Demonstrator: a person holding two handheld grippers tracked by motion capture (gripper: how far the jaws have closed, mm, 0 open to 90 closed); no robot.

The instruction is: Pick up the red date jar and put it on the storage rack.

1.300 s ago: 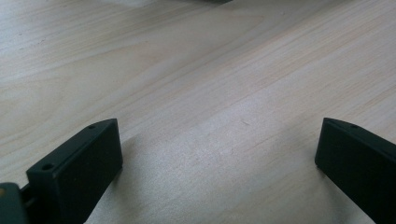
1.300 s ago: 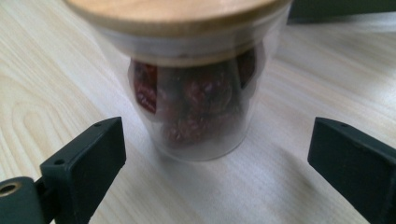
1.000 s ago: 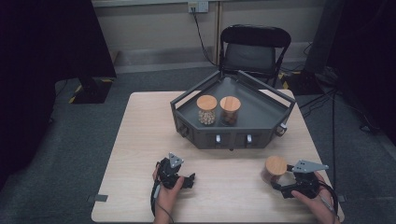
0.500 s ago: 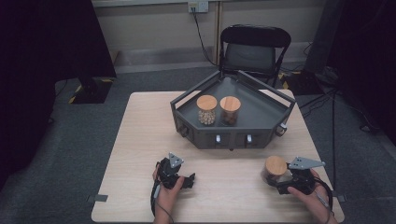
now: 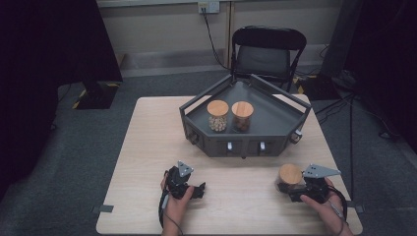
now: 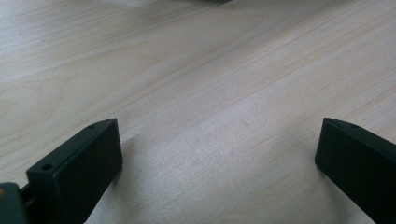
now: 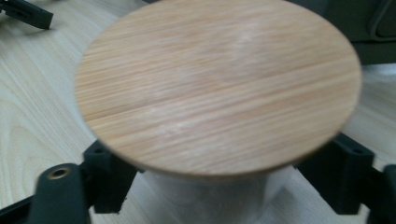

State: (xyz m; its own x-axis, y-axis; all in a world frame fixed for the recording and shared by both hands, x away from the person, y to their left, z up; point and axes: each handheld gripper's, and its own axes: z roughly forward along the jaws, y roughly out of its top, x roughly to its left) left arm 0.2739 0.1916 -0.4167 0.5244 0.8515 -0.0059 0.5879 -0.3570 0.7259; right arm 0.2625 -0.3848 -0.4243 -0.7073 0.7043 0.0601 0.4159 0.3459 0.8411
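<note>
In the high view, the person's right hand (image 5: pixel 328 206) comes in from the bottom edge and holds the right tool (image 5: pixel 290 189) low over the pale wooden counter (image 5: pixel 147 147), pointing leftward. The round glass jar with a bamboo lid (image 5: pixel 289 175) stands upright on the counter between its jaws, which have just been closing on it. The left hand (image 5: pixel 173 204) rests its left tool (image 5: pixel 199 189) on the counter, well apart from the jar, pointing right. Beyond both tools sits the dark grey angular tray (image 5: pixel 275 142), with two more bamboo-lidded jars (image 5: pixel 218 114) side by side inside. Both forearms are cut off by the frame.

In the left gripper view, the left tool (image 6: pixel 219 154) has its jaws wide apart, with bare counter between them.

In the right gripper view, the jar's lid (image 7: pixel 217 84) is blurred and covers most of the right tool (image 7: pixel 219 182). The jaws press the jar's pale wall from both sides. The jar's contents cannot be made out.
</note>
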